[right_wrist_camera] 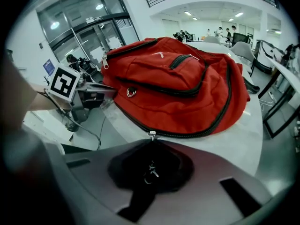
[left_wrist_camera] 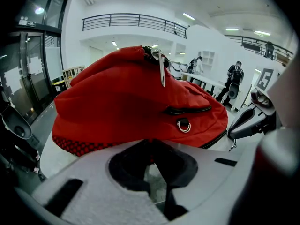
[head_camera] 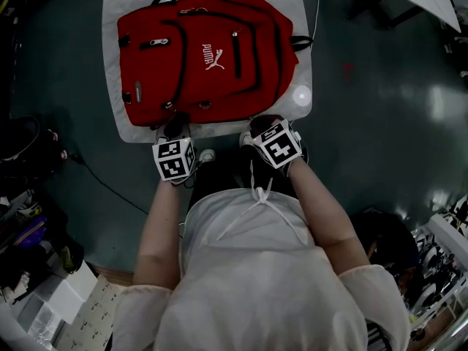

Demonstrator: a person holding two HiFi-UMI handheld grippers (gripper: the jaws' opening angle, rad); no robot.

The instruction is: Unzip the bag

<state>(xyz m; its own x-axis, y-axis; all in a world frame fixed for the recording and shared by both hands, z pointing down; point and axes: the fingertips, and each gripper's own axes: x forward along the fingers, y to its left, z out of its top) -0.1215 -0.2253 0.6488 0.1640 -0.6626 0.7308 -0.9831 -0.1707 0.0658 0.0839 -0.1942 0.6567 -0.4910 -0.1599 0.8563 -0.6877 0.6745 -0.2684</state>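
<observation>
The right gripper's fingers are closed tight on the small metal zip pull, which shows as a glint between the dark pads. The zip slider sits just past the tips at 12 o'clock, on the black zip that rims the near edge of the bag. Only the right gripper view shows this grip. In the head view the right gripper merely touches the bag's edge.

The left gripper's fingers are drawn narrow. Their tips meet on a fold of red cloth at the bag's lower edge, and bare table shows through the gap behind them. Only the left gripper view shows a metal ring on a black tab, at 2 o'clock from the tips, and a long silver pull hanging at the bag's top. People stand far off at 2 o'clock.

From the head view the red bag lies flat on a pale table, at 12 o'clock from both grippers. The left gripper is at its near edge at 7 o'clock and the right at 5 o'clock. White lettering on the front reads "PUMA", beside a leaping-cat logo. It can be read only in this view. Each gripper carries a cube with black-and-white square markers.
</observation>
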